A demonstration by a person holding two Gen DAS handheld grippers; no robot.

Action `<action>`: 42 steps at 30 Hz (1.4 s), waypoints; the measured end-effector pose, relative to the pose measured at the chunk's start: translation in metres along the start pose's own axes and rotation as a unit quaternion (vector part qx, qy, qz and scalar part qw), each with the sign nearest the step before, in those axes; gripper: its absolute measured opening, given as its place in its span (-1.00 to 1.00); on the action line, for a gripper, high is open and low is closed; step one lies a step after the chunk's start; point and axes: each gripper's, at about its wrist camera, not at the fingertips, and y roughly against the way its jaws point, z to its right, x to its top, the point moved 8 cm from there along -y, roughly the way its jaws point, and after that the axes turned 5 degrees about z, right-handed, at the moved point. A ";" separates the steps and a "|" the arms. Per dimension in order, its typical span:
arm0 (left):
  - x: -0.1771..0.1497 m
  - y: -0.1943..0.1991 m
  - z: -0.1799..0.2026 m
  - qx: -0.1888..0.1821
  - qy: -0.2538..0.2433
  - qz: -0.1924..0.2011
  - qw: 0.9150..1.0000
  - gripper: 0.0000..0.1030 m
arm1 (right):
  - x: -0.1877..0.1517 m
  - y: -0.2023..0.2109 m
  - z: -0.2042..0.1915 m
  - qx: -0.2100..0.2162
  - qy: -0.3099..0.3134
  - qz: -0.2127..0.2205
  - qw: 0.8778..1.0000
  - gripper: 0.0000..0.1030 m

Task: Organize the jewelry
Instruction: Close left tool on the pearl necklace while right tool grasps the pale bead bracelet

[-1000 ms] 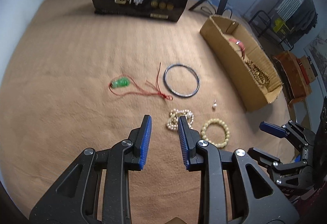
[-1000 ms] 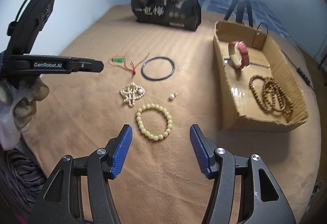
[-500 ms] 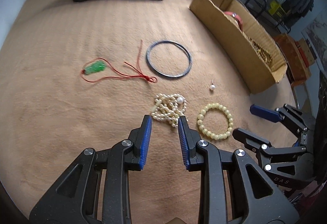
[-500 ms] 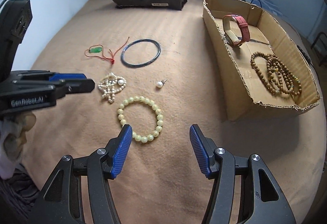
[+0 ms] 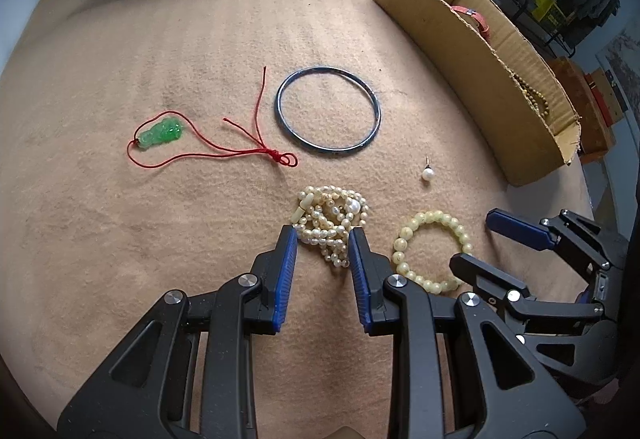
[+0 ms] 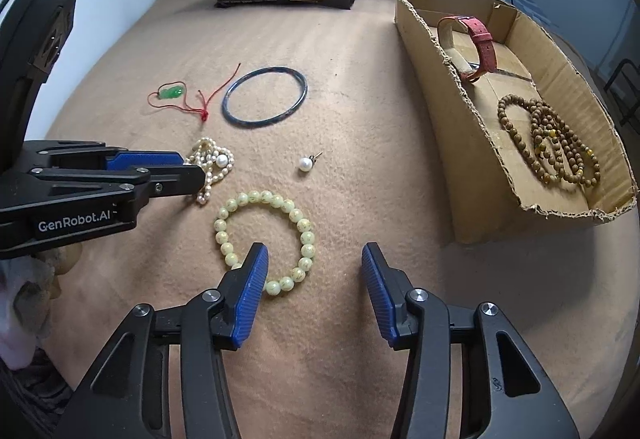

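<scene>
Left gripper (image 5: 323,239): jaws apart, pearl necklace (image 5: 332,217) straddled for pickup | right gripper (image 6: 312,259): jaws closing, bead bracelet (image 6: 265,241) apparently half-straddled, ungripped | cardboard box (image 6: 452,87): destination, presumably.

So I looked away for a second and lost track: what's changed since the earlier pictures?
Both grippers have come down toward the jewelry. The left gripper now has the pearl necklace between its jaws, not yet pressed. The right gripper has one jaw inside the pale bead bracelet, and its jaws are closing. Nothing is picked up yet. The bangle, green pendant, pearl earring and cardboard box lie as before.
</scene>
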 end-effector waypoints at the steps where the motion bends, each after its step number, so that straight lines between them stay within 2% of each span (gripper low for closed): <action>1: 0.000 0.001 0.000 -0.003 0.003 -0.002 1.000 -0.50 | 0.000 -0.001 0.000 0.001 -0.001 -0.001 1.000 -0.08; 6: -0.004 0.004 0.002 -0.012 0.002 -0.006 1.000 -0.45 | 0.000 -0.002 -0.002 0.003 0.003 -0.003 1.000 -0.09; 7: -0.005 0.004 0.004 -0.013 0.001 -0.008 1.000 -0.22 | 0.000 -0.002 -0.002 0.003 0.004 -0.003 1.000 -0.09; 8: -0.005 0.004 0.004 -0.011 -0.001 -0.006 1.000 -0.13 | 0.001 -0.003 -0.003 0.004 0.004 -0.003 1.000 -0.09; 16: -0.002 -0.006 0.006 0.022 -0.022 -0.002 1.000 -0.11 | 0.001 -0.008 -0.003 0.004 0.009 -0.009 1.000 -0.09; 17: -0.001 -0.007 0.006 0.027 -0.027 0.000 0.999 -0.13 | 0.001 -0.009 -0.003 0.004 0.010 -0.010 1.000 -0.09; 23: -0.002 -0.009 0.001 0.046 -0.040 0.008 0.998 -0.55 | 0.000 -0.015 -0.004 0.000 0.014 -0.011 1.000 -0.09; 25: -0.001 -0.008 -0.004 0.043 -0.031 0.009 0.999 -0.78 | 0.001 -0.016 -0.004 -0.003 0.016 -0.011 1.000 -0.14; 30: -0.001 -0.005 -0.013 0.028 -0.006 0.008 1.000 -0.87 | 0.003 -0.014 -0.004 0.008 0.010 -0.009 1.000 -0.81; 33: -0.002 -0.002 -0.014 0.026 -0.004 0.010 1.000 -0.88 | 0.005 -0.014 -0.004 0.019 0.003 -0.010 1.000 -0.88; 42: 0.006 0.030 -0.018 0.012 0.017 0.042 0.999 -0.89 | 0.021 0.005 -0.011 0.054 -0.012 0.017 0.998 -0.89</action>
